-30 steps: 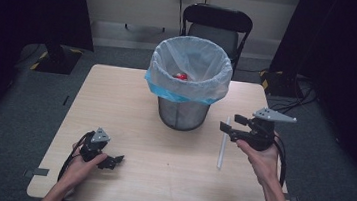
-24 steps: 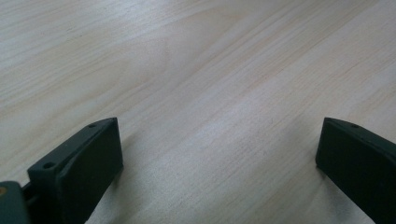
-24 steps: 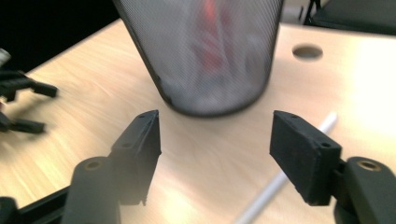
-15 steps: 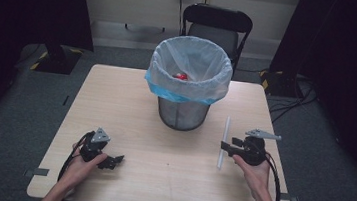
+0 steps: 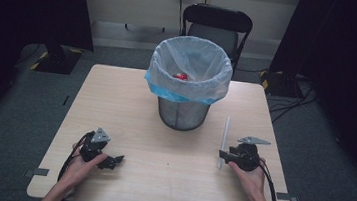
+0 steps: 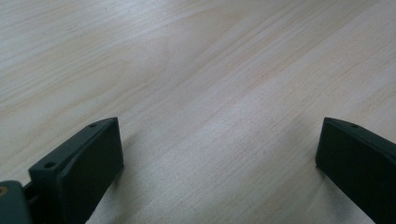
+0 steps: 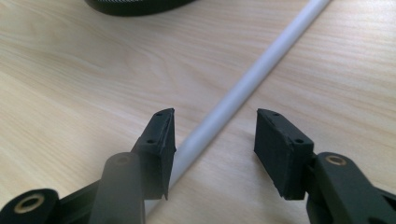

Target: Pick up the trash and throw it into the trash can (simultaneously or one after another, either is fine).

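Observation:
A thin white straw [image 5: 225, 134] lies on the wooden table [image 5: 116, 99], right of the mesh bin [image 5: 183, 116]. My right gripper [image 5: 221, 156] is low over the straw's near end. In the right gripper view the straw [image 7: 247, 86] runs between the jaws of that gripper [image 7: 215, 135], close to the left one and apart from the right one. The jaws have just been closing and stand half open, not pressing on the straw. My left gripper [image 5: 116, 160] rests at the table's front left. Its jaws [image 6: 219, 144] are wide open over bare wood.
The bin holds a white bag with a blue edge [image 5: 190, 61] and a small red thing [image 5: 181, 75] inside. Its dark base [image 7: 135, 4] is just beyond the right gripper. A black chair [image 5: 217, 26] stands behind the table. Cables trail near both hands.
The right gripper has come down from above the table to the straw's near end, and its jaws have narrowed around it. The left gripper has stayed put.

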Action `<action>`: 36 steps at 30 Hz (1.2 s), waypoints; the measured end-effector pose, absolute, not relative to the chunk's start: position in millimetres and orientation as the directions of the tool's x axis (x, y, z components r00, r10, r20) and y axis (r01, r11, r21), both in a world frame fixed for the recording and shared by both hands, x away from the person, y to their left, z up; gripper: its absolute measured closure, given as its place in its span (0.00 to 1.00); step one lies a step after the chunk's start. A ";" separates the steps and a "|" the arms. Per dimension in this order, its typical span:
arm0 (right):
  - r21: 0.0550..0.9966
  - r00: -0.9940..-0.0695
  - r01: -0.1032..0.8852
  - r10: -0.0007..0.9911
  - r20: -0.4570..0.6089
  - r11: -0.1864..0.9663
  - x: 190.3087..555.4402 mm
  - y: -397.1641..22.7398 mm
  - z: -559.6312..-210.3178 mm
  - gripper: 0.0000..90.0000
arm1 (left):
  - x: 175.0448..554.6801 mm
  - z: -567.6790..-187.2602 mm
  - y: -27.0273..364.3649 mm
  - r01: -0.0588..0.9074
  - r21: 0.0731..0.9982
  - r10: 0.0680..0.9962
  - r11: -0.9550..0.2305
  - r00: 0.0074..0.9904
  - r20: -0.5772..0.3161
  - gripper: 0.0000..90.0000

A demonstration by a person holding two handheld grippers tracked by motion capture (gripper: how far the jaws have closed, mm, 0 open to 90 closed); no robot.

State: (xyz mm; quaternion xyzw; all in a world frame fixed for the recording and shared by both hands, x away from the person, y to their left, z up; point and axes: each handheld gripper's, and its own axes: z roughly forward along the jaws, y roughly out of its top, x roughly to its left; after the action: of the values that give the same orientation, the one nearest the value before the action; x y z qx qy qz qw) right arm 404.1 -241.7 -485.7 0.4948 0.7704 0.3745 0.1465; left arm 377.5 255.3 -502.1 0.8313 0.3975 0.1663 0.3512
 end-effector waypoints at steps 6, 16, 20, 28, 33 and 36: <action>0.707 -0.437 0.665 0.893 0.106 0.241 406.1 -247.9 -488.4 0.60 | 377.5 -502.1 255.3 0.544 0.716 0.778 -0.437 0.629 -0.003 0.00; 0.698 -0.371 0.689 0.922 0.107 0.196 407.7 -261.8 -487.2 0.63 | 377.5 -502.1 255.3 0.544 0.716 0.778 -0.437 0.628 -0.003 0.00; 0.686 -0.381 0.694 0.920 0.094 0.218 400.0 -263.3 -485.7 0.61 | 377.5 -502.1 255.3 0.544 0.716 0.778 -0.437 0.629 -0.002 0.00; 0.678 -0.396 0.681 0.918 0.023 0.277 380.1 -260.7 -484.9 0.68 | 377.5 -502.0 255.4 0.543 0.716 0.778 -0.439 0.629 0.000 0.00; 0.679 -0.366 0.689 0.930 0.025 0.253 380.9 -263.6 -484.7 0.80 | 377.5 -502.1 255.3 0.544 0.717 0.778 -0.436 0.628 -0.003 0.00; 0.684 -0.364 0.683 0.931 0.016 0.255 380.5 -263.0 -485.2 0.80 | 377.4 -502.1 255.2 0.545 0.716 0.778 -0.436 0.628 -0.003 0.00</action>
State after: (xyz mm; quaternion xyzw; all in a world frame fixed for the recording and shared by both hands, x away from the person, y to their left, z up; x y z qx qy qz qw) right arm 380.5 -263.0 -485.2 0.5268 0.7662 0.3080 0.2012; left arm 377.4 255.2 -502.1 0.8309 0.3980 0.1663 0.3514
